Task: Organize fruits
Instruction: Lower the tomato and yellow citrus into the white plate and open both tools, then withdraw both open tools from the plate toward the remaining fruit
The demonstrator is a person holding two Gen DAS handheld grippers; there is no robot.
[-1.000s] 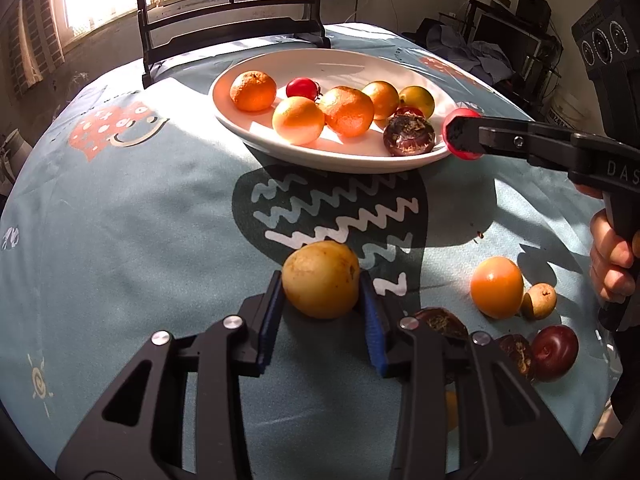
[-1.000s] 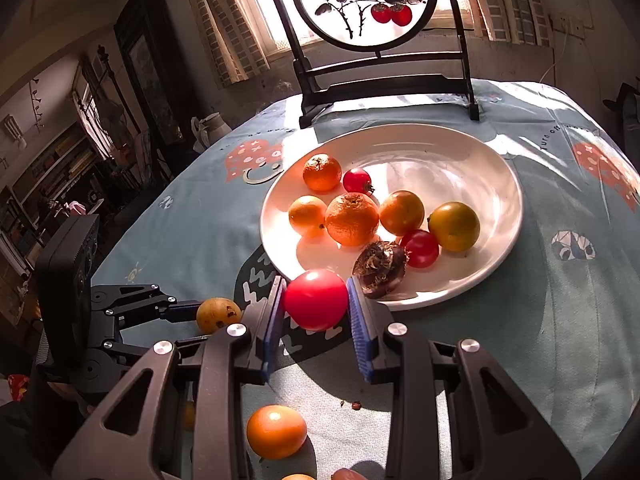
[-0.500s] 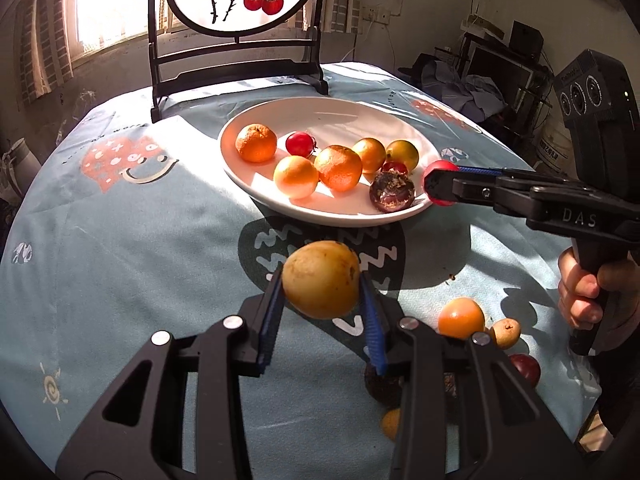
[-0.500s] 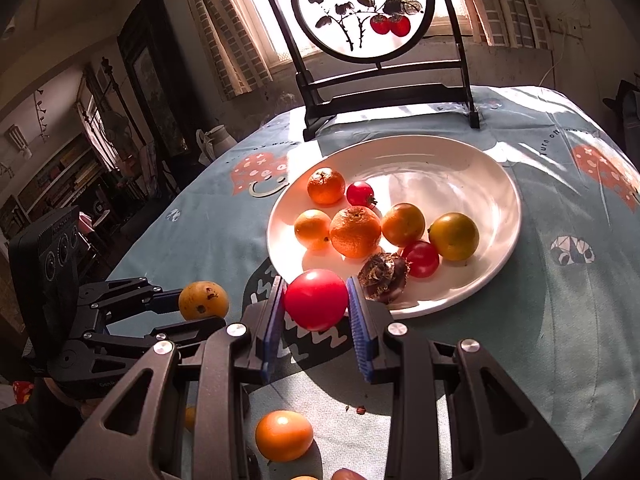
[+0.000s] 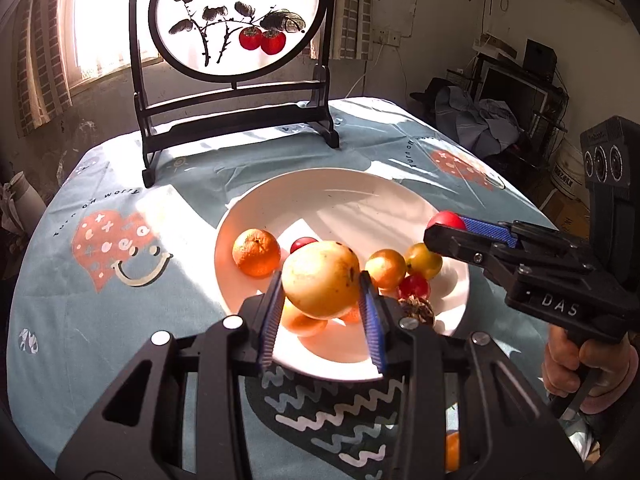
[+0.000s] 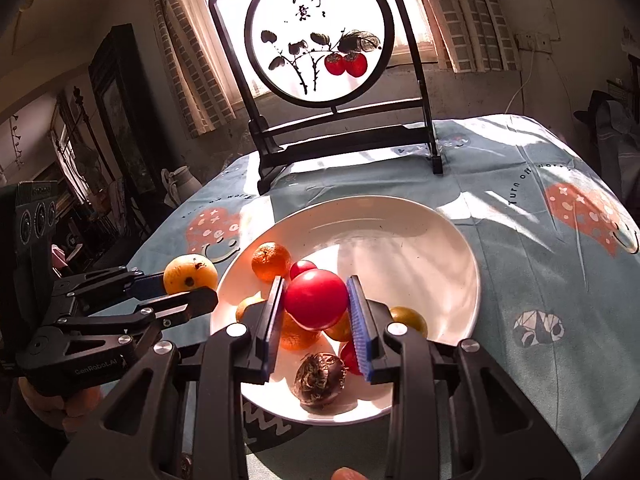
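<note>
Left tongs point downward, pads pressed inward on a load; right tongs likewise clamped, a hand gripping their handle.

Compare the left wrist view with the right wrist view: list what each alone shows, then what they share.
Left wrist only: a hand gripping the right claw's handle, a monitor and a heap of clothes against the far wall.

Right wrist only: a white jug beyond the table edge, and a dark cabinet.

Both: the plate of fruit, the round painted screen, the left claw shut on a yellow fruit, and the right claw shut on a red fruit.
</note>
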